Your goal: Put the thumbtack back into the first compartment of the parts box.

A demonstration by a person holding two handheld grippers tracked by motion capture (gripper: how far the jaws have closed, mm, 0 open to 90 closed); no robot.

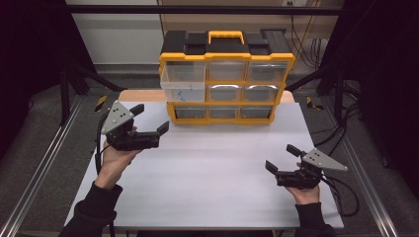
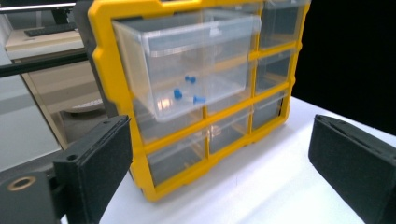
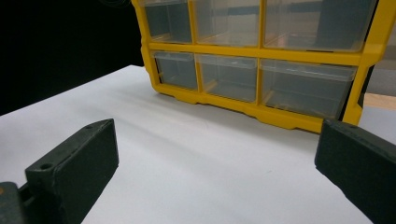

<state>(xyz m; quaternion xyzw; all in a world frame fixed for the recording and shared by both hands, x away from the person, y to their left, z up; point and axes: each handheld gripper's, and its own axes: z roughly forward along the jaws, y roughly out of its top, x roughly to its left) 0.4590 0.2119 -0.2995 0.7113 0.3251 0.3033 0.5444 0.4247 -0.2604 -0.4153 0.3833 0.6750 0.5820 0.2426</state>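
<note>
Both grippers sit over the white table (image 1: 212,168) with nothing between their jaws. The left gripper (image 1: 150,118) is held near the organiser's lower left corner, its jaws spread wide and holding nothing; the left gripper view looks between its two black jaws straight at the pulled-out drawer. The right gripper (image 1: 281,158) hovers well apart from the organiser, toward the table's near right side, also wide open and holding nothing.

Largest of the things in play is the yellow organiser (image 1: 226,84), a nine-drawer case with a black top and a yellow carry handle, standing upright at the far edge of the table. Its clear drawer (image 1: 183,91) in the left column, middle row, projects forward from the frame while the other eight sit flush. Smallest are the blue pieces (image 2: 187,91), a few of them lying loose on that drawer's floor.

My reading is that the opening step is done: the drawer is out and its contents are reachable. What looks left is either picking the blue pieces out or pushing the drawer home, and neither gripper has begun to close on anything.
</note>
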